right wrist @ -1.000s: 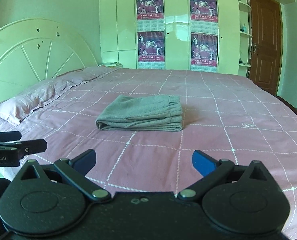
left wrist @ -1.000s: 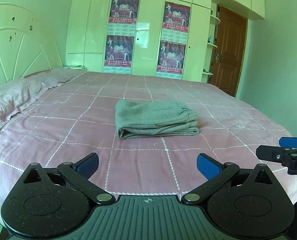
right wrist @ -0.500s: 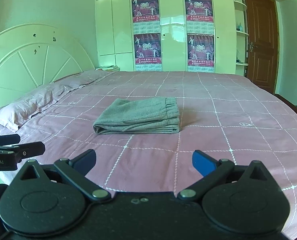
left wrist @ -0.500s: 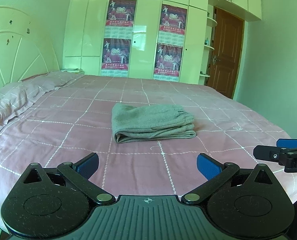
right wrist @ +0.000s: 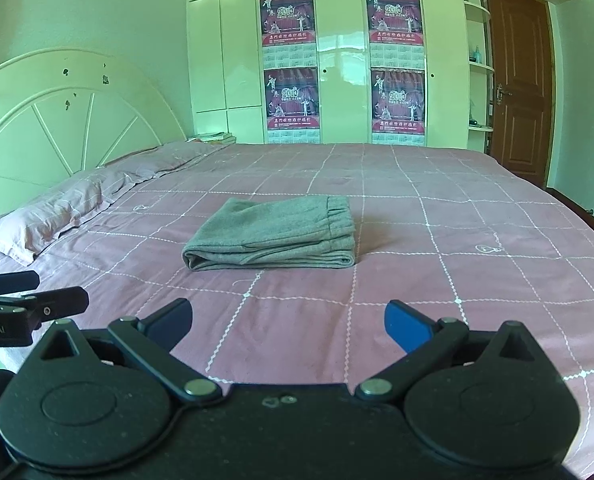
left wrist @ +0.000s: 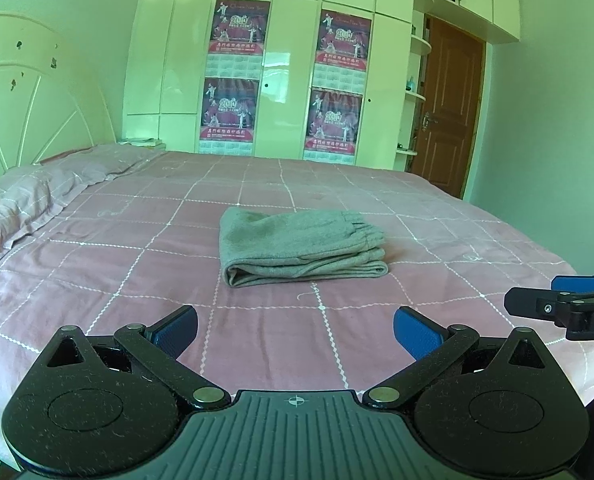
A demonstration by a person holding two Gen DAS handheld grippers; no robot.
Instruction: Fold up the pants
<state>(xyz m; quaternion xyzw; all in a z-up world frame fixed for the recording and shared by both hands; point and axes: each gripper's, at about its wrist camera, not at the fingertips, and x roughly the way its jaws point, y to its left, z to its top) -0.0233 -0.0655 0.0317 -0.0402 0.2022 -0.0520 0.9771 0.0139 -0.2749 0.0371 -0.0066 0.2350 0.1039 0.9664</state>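
Folded grey pants (left wrist: 301,246) lie on a pink bed (left wrist: 97,264); left hand-held gripper (left wrist: 295,330) and right hand-held gripper (right wrist: 289,320) hover nearby, both released, empty.

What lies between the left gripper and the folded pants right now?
Only bare pink bedsheet. In the left wrist view nothing sits between the open left gripper and the folded grey pants.

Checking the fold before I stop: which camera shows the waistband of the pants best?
The right wrist view: the gathered waistband faces it along the pants' right edge. The left wrist view shows it more foreshortened.
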